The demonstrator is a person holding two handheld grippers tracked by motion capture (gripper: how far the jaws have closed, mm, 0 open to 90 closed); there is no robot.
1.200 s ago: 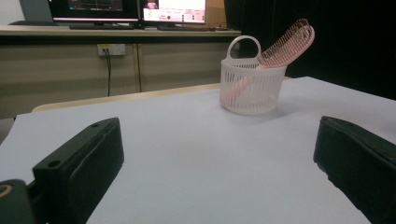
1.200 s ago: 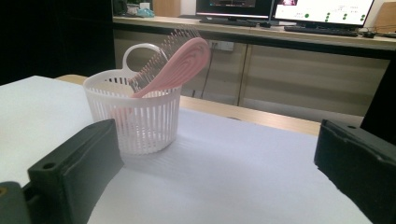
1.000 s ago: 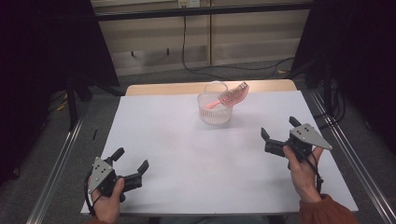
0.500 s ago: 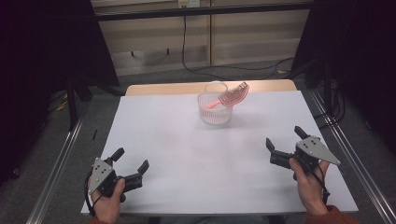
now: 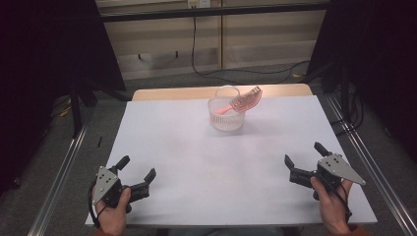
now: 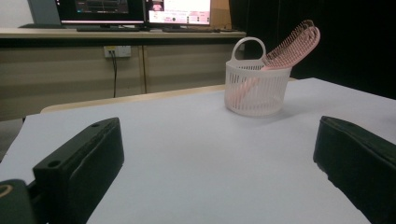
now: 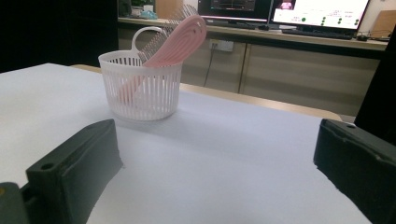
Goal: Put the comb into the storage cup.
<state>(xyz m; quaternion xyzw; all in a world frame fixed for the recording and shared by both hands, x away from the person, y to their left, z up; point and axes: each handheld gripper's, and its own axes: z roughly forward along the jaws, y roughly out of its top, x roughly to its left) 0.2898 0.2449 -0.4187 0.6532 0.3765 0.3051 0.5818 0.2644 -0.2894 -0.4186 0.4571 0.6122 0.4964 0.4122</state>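
Basket (image 5: 226,114) with pink brush (image 5: 244,100) at 12 o'clock, brush leaning toward 2; right gripper (image 5: 302,160) nearer than left gripper (image 5: 137,166), both spread, empty

A white slatted basket (image 5: 226,114) stands at twelve o'clock on the white table (image 5: 196,162), a pink hairbrush (image 5: 243,101) leaning out of it toward two o'clock. The left gripper (image 5: 136,173) rests at seven o'clock, the right gripper (image 5: 304,158) at four o'clock, both with jaws spread wide and empty.
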